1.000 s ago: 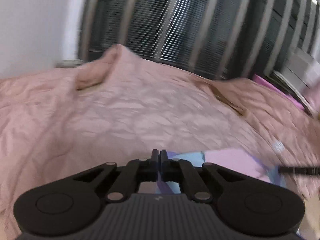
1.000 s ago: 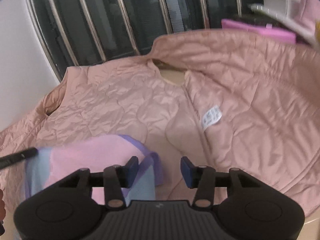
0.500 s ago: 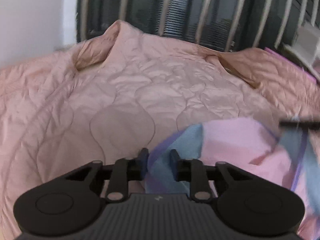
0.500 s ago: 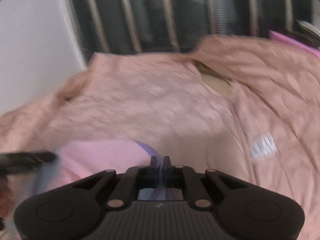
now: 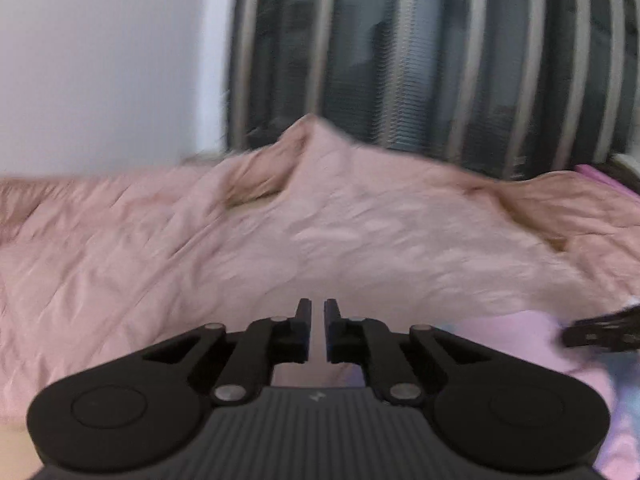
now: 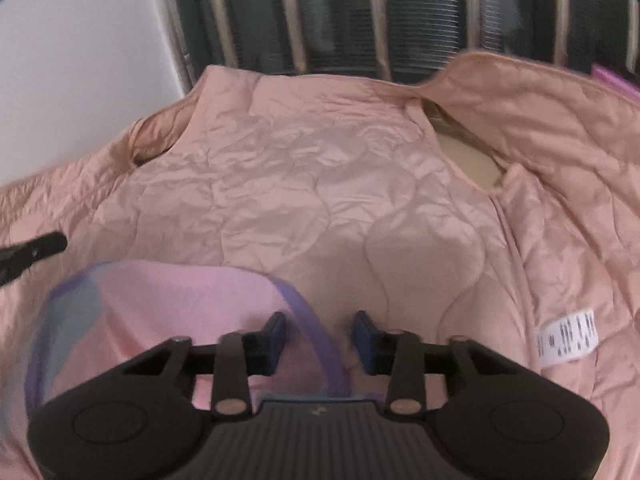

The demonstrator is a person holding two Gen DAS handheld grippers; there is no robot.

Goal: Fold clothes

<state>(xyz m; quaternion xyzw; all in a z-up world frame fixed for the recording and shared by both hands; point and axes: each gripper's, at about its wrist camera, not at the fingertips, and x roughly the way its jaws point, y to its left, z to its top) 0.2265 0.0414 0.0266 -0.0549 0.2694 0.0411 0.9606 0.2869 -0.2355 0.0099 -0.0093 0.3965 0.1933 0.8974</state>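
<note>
Right gripper [image 6: 318, 334]: fingers being held spread, the purple edge of a pink garment [image 6: 168, 308] lying between them, ungripped. Left gripper [image 5: 317, 330]: fingers being held slightly parted, empty. Garment being supported on a pink quilted jacket [image 6: 320, 184]; window bars [image 6: 376, 12] beyond.

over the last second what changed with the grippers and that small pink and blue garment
The right gripper, shut on the small pink and blue garment's purple edge half a second ago, has opened; the edge now lies loose between its fingers. The left gripper, open around the garment then, has narrowed to a slim, empty gap, the garment off to its right. The quilted pink jacket stayed spread out underneath.
</note>
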